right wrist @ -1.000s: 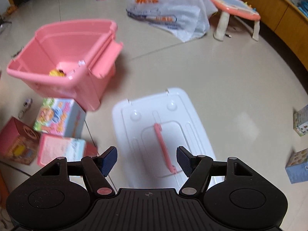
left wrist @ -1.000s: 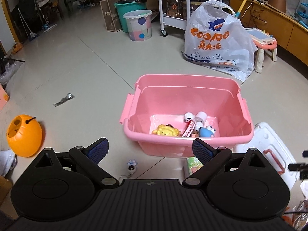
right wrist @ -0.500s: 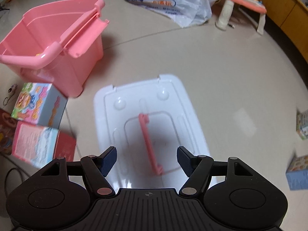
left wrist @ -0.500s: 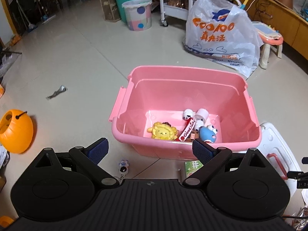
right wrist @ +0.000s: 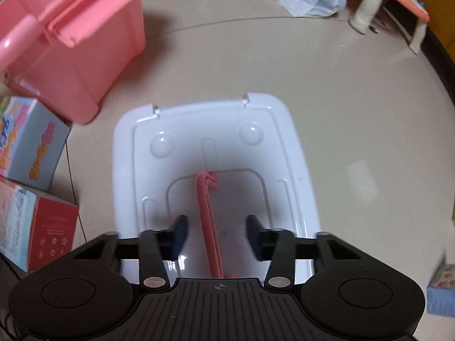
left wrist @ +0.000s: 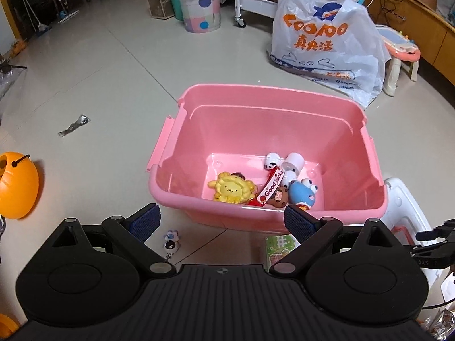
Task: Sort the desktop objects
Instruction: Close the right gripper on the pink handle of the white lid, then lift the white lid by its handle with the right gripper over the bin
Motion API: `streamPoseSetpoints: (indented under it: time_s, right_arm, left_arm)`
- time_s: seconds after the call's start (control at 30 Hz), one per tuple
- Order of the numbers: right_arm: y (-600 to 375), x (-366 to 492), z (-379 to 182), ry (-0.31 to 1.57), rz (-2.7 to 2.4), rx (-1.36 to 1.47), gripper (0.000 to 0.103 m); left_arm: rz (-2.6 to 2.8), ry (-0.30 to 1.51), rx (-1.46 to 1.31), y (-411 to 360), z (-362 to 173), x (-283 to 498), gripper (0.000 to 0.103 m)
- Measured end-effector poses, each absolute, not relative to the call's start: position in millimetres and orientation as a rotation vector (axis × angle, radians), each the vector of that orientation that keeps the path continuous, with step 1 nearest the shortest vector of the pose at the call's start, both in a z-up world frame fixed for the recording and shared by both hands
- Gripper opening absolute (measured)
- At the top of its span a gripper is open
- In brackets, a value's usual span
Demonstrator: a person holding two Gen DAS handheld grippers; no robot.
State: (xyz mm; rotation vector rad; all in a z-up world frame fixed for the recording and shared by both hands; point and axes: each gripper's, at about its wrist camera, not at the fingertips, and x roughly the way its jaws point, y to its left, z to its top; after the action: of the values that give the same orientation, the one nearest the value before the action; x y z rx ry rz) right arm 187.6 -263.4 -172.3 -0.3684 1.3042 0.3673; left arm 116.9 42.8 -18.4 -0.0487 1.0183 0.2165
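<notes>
A pink storage bin [left wrist: 273, 153] sits open on the floor, holding a yellow lion toy [left wrist: 233, 190], a blue frog-eyed figure [left wrist: 303, 194] and several smaller trinkets. The left gripper [left wrist: 221, 221] hangs just in front of the bin, jaws apart and empty. Beside the bin, the right gripper [right wrist: 216, 237] is low over the white lid [right wrist: 210, 153], jaws apart on either side of its pink handle [right wrist: 209, 213], not gripping it. Sorting appears partly done: a keychain charm [left wrist: 170, 241] lies in front of the bin and printed boxes [right wrist: 28, 145] sit by its near corner, still outside, with the lid not yet fitted.
</notes>
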Motion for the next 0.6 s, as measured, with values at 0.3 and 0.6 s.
streamPoseSetpoints:
  time_s: [0.3,0.6]
  right_arm:
    - [-256,186,-197,1.334,0.402,-0.392,0.009]
    - [-248,168,-215,1.313,0.377,-0.343,0.005]
  left_arm:
    - [0.194,1.023,-0.011,33,-20,119,0.096]
    - [0.193,1.001,-0.033,33,-10,118,0.096]
